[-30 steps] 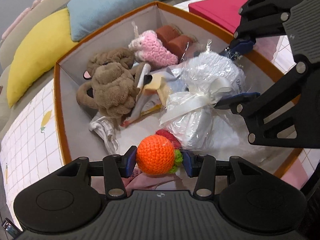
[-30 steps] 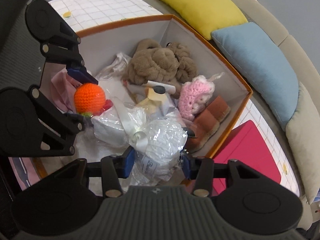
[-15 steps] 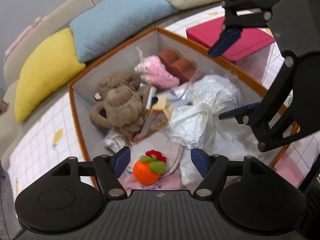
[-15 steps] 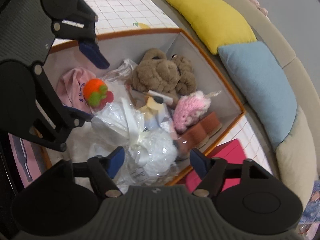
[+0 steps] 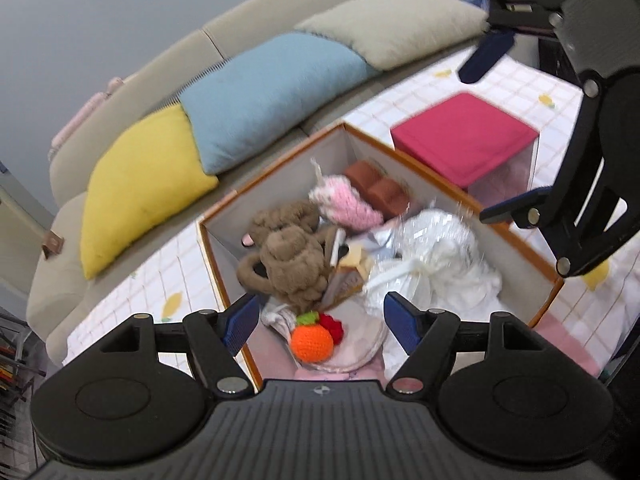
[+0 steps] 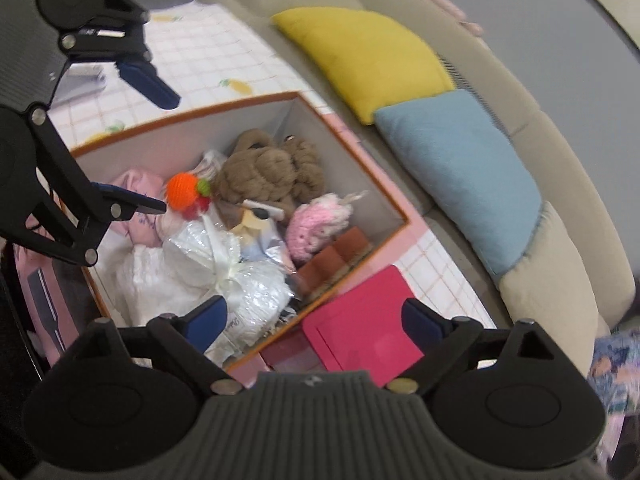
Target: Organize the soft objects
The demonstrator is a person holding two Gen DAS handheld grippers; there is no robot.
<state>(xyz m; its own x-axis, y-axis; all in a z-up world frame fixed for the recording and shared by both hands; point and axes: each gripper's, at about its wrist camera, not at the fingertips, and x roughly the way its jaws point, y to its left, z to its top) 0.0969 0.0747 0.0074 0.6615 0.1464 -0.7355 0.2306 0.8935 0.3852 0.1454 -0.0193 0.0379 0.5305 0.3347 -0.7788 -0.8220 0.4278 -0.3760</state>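
1. My landmark is the orange-rimmed box, open at the top; both my tools hang above its rim with free air around them.
2. Behind the box runs the sofa with its yellow cushion and blue cushion; just beside its far corner sits a red cube.
3. Inside the box, at its near end, lies the crocheted orange, round, bright, with a green leaf tuft, resting on pale pink cloth.
4. Further into the box lie a brown plush toy, a pink knitted piece and a white wrapped bundle.
5. My left tool is released, fingers wide apart, directly above the orange without touching it.
6. My right tool is also released, empty, over the box's edge near the cube.
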